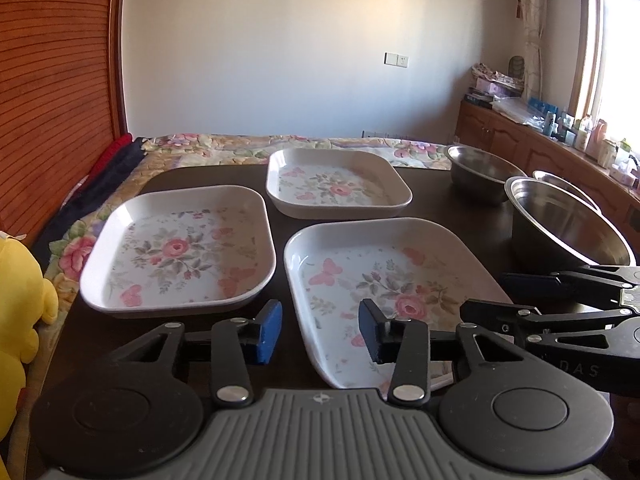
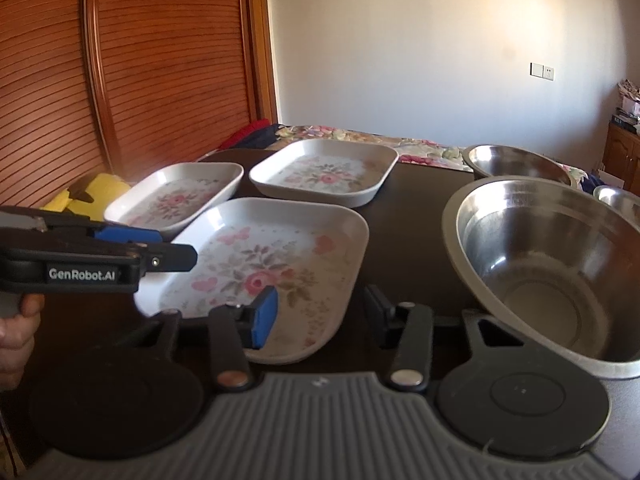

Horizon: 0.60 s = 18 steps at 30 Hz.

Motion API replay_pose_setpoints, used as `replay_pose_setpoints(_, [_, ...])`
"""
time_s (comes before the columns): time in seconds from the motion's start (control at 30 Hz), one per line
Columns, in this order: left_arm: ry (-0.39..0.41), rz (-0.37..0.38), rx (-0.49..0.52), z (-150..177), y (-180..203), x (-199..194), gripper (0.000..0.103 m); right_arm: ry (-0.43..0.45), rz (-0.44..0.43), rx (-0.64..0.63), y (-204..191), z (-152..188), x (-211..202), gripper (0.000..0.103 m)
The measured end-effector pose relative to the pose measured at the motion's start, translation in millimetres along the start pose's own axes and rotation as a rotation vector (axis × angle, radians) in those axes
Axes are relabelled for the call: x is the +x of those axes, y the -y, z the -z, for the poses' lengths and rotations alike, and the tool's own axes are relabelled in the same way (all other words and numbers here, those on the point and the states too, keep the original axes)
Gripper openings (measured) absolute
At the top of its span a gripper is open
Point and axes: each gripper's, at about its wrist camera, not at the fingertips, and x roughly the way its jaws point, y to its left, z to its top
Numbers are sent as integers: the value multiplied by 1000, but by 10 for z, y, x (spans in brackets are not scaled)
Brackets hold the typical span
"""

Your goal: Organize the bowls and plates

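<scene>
Three square floral plates lie apart on the dark table (image 1: 432, 200): the near plate (image 1: 384, 288) under both grippers, the left plate (image 1: 180, 252) beside it, and the far plate (image 1: 338, 182) behind. The left gripper (image 1: 320, 330) hovers with jaws wide open and holding nothing above the near plate's left rim, and the right gripper (image 2: 320, 316) is likewise spread and empty above its right rim. To the right stand three steel bowls: the big bowl (image 2: 552, 264) nearest, the far bowl (image 2: 516, 162) behind it, and a third bowl (image 2: 620, 200) at the edge.
</scene>
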Motion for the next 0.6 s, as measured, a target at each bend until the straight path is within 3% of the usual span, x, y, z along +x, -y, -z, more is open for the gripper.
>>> replay_pose_setpoints(0.6, [-19,3,-16,34,-34,118,23,-18,43,22,-12,-40,140,28])
